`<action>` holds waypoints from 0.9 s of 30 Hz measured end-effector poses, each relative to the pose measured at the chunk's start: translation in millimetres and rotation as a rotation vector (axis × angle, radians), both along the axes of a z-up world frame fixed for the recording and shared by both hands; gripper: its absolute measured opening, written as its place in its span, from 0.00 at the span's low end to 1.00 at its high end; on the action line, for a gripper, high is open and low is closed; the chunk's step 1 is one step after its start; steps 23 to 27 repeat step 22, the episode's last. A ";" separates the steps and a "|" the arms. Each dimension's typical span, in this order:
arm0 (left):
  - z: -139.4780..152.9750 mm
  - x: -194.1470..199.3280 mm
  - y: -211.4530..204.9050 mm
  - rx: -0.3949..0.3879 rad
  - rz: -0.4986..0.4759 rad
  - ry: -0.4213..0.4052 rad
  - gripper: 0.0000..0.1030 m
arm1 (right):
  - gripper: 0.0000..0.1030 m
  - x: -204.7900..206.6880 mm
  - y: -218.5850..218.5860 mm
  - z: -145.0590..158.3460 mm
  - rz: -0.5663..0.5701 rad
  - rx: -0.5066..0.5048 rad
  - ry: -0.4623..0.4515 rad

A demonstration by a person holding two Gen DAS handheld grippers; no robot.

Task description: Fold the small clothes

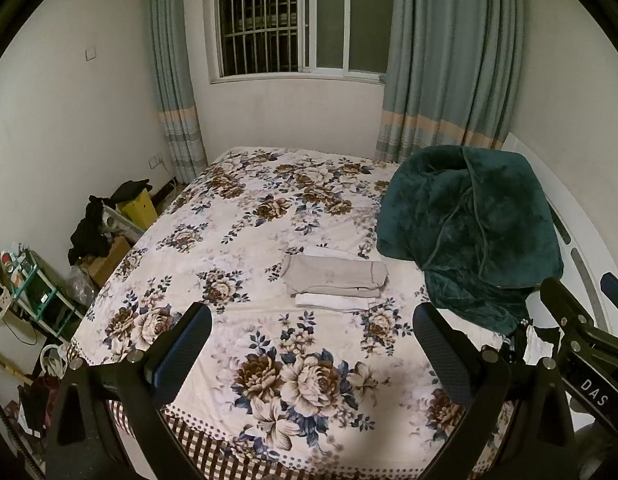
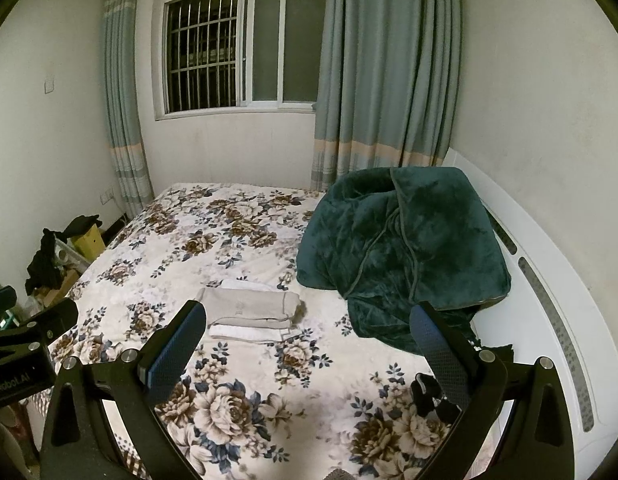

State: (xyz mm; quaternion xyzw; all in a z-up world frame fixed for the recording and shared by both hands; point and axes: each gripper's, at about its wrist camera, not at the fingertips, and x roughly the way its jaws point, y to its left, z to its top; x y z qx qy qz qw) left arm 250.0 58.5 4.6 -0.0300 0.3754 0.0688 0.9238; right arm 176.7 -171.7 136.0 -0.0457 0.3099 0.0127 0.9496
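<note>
We logged the left gripper [image 1: 313, 344] with its jaws spread wide and nothing between them, poised above the near edge of the bed. Its blue-padded fingers [image 1: 185, 344] framed a large printed bloom at 6 o'clock on the floral bedspread [image 1: 245, 216]. The right gripper [image 2: 309, 344] was likewise released and empty, jaws apart over the same near edge; in the left wrist view its black frame showed at 4 o'clock.

At the centre of the bed we noted the stack of folded small clothes [image 1: 335, 278]: a beige garment on top, white pieces under it showing at the near and far edges. In the right wrist view the stack [image 2: 251, 312] lay at about 10 o'clock from the midpoint of the tongs, just beyond the left finger's tip. Neither gripper touched it.

At 2 o'clock of the stack a dark green plush blanket [image 2: 401, 248] was heaped against the white headboard [image 2: 549, 300]. A small dark item [image 2: 427, 394] lay on the bedspread by the right finger; we could not tell what it was.

Farther out: the barred window [image 1: 265, 16], blue-grey curtains [image 1: 449, 60], and floor clutter at 9 o'clock, including a yellow box [image 1: 139, 210].
</note>
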 end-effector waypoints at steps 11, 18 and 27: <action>1.8 -1.9 0.2 0.002 0.004 -0.005 1.00 | 1.00 -2.1 -0.4 1.3 0.000 0.005 -0.002; 2.5 -2.1 0.4 0.004 0.001 -0.006 1.00 | 1.00 -2.1 -1.0 1.0 -0.002 0.006 -0.002; 8.9 -3.4 1.6 0.011 -0.002 -0.016 1.00 | 1.00 -2.3 -0.6 0.6 -0.002 0.006 -0.001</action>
